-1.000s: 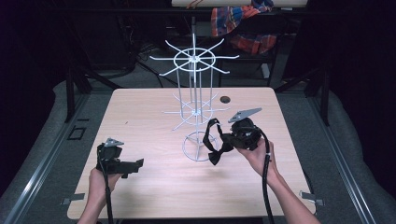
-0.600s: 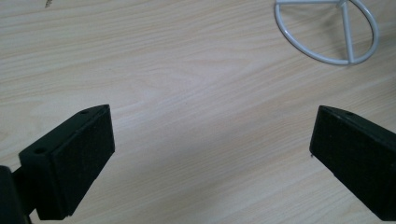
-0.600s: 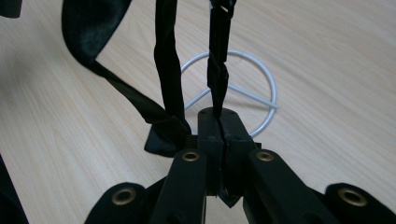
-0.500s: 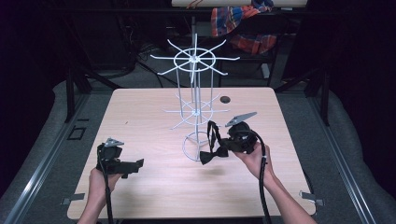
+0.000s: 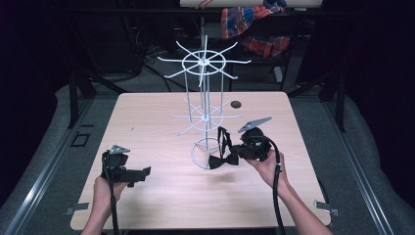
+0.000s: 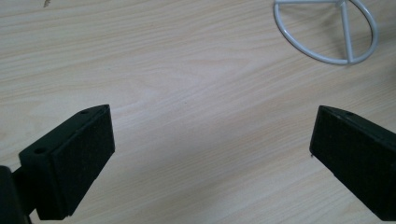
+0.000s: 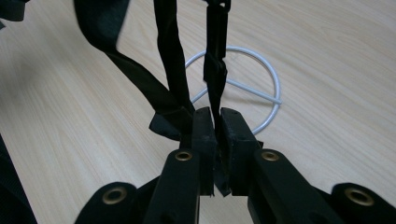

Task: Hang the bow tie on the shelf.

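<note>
My work surface is a pale wooden table (image 5: 161,196) with a light grain, squarish, with grey floor around it. Near its middle, a little toward the far side, a white wire display rack (image 5: 204,62) stands upright on its ring-shaped base (image 5: 198,159), which lies flat on the wood. On the far right part of the tabletop I see a small dark round spot (image 5: 236,104); I cannot tell what it is.
</note>
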`<state>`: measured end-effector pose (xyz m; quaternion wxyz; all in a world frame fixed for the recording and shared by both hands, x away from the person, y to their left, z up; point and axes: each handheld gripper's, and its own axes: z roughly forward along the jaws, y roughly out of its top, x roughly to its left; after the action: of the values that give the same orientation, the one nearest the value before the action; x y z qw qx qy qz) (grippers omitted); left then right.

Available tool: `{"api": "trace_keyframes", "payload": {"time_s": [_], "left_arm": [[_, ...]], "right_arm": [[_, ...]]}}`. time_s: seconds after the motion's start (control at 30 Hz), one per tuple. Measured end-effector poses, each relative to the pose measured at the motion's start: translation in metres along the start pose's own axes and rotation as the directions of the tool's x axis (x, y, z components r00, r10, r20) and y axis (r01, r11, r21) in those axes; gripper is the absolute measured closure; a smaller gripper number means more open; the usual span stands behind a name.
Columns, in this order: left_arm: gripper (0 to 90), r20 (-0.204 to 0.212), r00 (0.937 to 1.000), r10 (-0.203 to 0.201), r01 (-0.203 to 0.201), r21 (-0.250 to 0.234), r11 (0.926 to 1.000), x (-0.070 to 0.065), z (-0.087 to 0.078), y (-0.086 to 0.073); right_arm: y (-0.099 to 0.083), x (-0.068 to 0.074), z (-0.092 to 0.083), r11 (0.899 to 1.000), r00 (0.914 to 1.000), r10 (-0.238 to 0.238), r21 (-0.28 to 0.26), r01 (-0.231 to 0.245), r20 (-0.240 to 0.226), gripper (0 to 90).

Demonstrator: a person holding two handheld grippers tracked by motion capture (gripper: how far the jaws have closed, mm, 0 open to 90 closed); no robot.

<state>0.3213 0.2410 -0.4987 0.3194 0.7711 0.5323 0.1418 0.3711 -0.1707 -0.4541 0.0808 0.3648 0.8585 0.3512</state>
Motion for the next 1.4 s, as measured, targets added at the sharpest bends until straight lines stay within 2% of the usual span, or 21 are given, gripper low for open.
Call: {"api": "trace_keyframes", "payload": {"time_s": [0.17, 0.33, 0.37, 0.4, 0.63, 0.83, 1.1, 1.13, 1.3, 1.4], "left_arm": [[0.0, 0.002, 1.0000, 0.004, -0.004, 0.003, 1.0000, 0.000, 0.000, 0.000], [0.0, 0.004, 1.0000, 0.004, -0.004, 0.001, 1.0000, -0.001, 0.001, 0.001], [0.0, 0.004, 1.0000, 0.004, -0.004, 0.001, 1.0000, -0.001, 0.001, 0.001], [0.0, 0.001, 1.0000, 0.003, -0.003, 0.000, 1.0000, -0.001, 0.000, 0.001], [0.0, -0.001, 1.0000, 0.005, -0.005, -0.001, 1.0000, -0.001, 0.000, 0.001], [0.0, 0.001, 1.0000, 0.007, -0.007, 0.005, 1.0000, -0.002, 0.000, 0.001], [0.0, 0.000, 0.9999, 0.016, -0.016, 0.004, 0.9999, -0.003, 0.001, 0.001], [0.0, 0.002, 0.9999, 0.015, -0.015, 0.007, 0.9999, -0.003, 0.000, 0.001], [0.0, -0.004, 0.9998, 0.019, -0.019, 0.001, 0.9998, -0.003, 0.000, 0.001], [0.0, -0.004, 0.9999, 0.016, -0.016, 0.000, 0.9999, -0.004, 0.000, 0.001]], "right_arm": [[0.002, 0.000, -0.005, 1.000, 1.0000, 0.001, -0.001, -0.001, 0.000, 74.4], [0.002, 0.001, -0.013, 1.000, 0.9997, 0.015, -0.002, -0.015, 0.021, 57.1], [0.002, 0.001, -0.013, 1.000, 0.9997, 0.015, -0.002, -0.015, 0.021, 57.1], [0.002, 0.001, -0.018, 1.000, 0.9994, 0.015, 0.000, -0.015, 0.031, 51.0], [0.002, 0.005, -0.036, 1.000, 0.9983, 0.012, 0.023, -0.013, 0.056, 35.9], [-0.009, 0.009, -0.053, 0.999, 0.9982, 0.016, 0.049, -0.019, 0.058, 21.7], [-0.030, 0.005, -0.075, 0.998, 0.9965, 0.022, 0.061, -0.027, 0.080, 15.1], [-0.038, 0.003, -0.082, 0.997, 0.9956, 0.038, 0.058, -0.043, 0.086, 14.0], [-0.049, -0.001, -0.090, 0.997, 0.9934, 0.047, 0.058, -0.053, 0.104, 13.1], [-0.064, -0.006, -0.097, 0.994, 0.9916, 0.077, 0.066, -0.084, 0.105, 11.6]]}}
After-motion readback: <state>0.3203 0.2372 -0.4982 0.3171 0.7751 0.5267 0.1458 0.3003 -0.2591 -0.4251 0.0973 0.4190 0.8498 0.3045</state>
